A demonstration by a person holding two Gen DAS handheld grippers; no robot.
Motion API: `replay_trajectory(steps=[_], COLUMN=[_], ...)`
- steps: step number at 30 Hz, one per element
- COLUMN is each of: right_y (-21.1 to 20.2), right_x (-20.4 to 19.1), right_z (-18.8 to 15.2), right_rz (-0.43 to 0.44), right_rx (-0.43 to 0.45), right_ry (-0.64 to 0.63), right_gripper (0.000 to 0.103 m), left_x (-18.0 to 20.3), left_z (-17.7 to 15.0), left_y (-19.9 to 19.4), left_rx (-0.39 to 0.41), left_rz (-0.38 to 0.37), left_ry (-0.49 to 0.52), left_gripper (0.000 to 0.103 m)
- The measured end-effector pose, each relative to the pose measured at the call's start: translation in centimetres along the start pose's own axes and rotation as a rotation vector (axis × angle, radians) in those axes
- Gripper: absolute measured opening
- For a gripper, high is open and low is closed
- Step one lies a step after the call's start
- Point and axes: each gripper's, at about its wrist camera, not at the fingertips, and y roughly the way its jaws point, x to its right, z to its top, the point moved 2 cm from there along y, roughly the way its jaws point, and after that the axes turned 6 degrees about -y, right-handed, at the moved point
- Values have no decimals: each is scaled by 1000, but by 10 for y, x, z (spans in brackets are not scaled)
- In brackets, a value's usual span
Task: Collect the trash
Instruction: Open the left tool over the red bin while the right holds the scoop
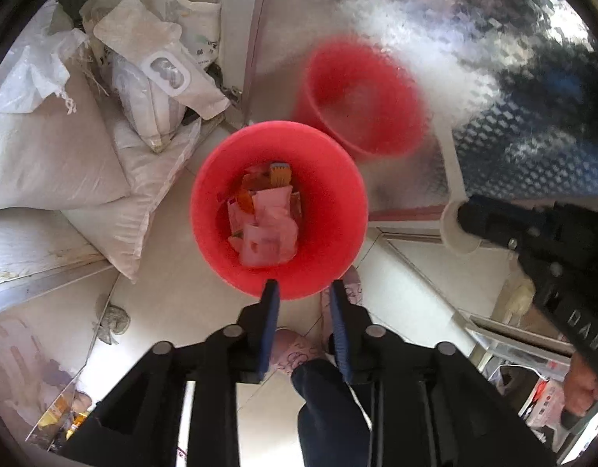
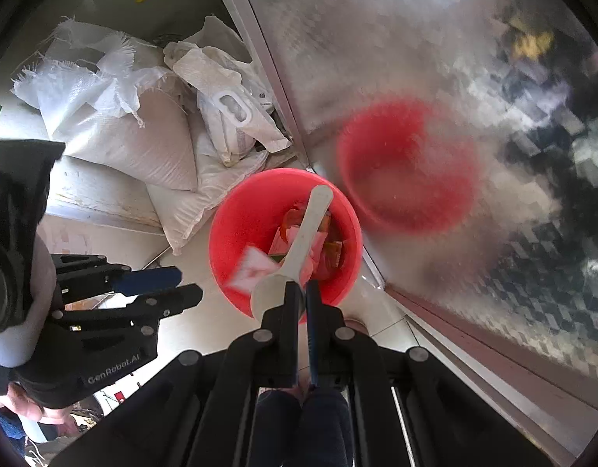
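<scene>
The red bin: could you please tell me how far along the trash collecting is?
Done: wrappers already lie in the red bin. In hand: the right claw grips a white spoon over it; the left claw is open and empty. Left: dropping the spoon.

Pale tiled floor [image 1: 190, 299] bearing red bin [image 1: 326, 233], heaped white sacks [image 1: 46, 155], crumpled rag [image 1: 114, 321].

"GenRobot.AI" is printed in pale letters on the left gripper [image 2: 151, 284] body. The sacks' [image 2: 143, 148] print cannot be read.
</scene>
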Motion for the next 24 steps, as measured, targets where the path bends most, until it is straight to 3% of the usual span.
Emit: replay_trajectory(steps=[5, 15, 24], right_y=[1, 11, 20], right_x=[-5, -30, -48], right_z=[0, 2, -1], right_rz=[10, 50, 74], right_rx=[-8, -39, -75], right_ry=[-23, -95, -159], right_gripper=[3, 3, 3], left_x=[-6, -44, -66], left_z=[-5, -11, -25], left_y=[-4, -16, -26], left_rx=[0, 17, 35], left_rz=[21, 26, 65], left_ry=[-2, -122, -168], left_gripper=[26, 26, 26])
